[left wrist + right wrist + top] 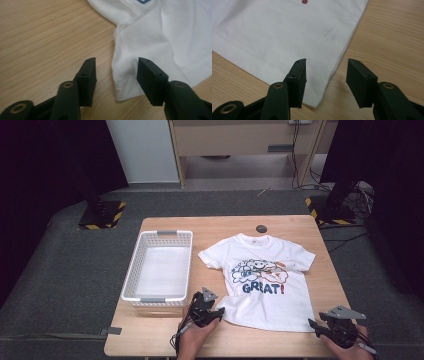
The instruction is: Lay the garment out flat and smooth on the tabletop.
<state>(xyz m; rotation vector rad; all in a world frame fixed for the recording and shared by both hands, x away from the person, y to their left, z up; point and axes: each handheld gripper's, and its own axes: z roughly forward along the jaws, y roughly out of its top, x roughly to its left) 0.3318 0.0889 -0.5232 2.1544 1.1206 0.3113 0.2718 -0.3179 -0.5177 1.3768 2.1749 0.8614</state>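
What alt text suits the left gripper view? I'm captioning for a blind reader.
The left gripper has its two black jaws open astride the bottom corner of a white T-shirt lying flat on a wooden table, not pressing it.

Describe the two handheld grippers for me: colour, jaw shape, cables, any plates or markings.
Both the left gripper and the right gripper are matte black, each topped by a grey three-cornered plate. The jaws are flat rectangular blocks with small screw holes, on arms with brass-coloured pivot bushings. A dark cable trails from the left one. No lettering visible.
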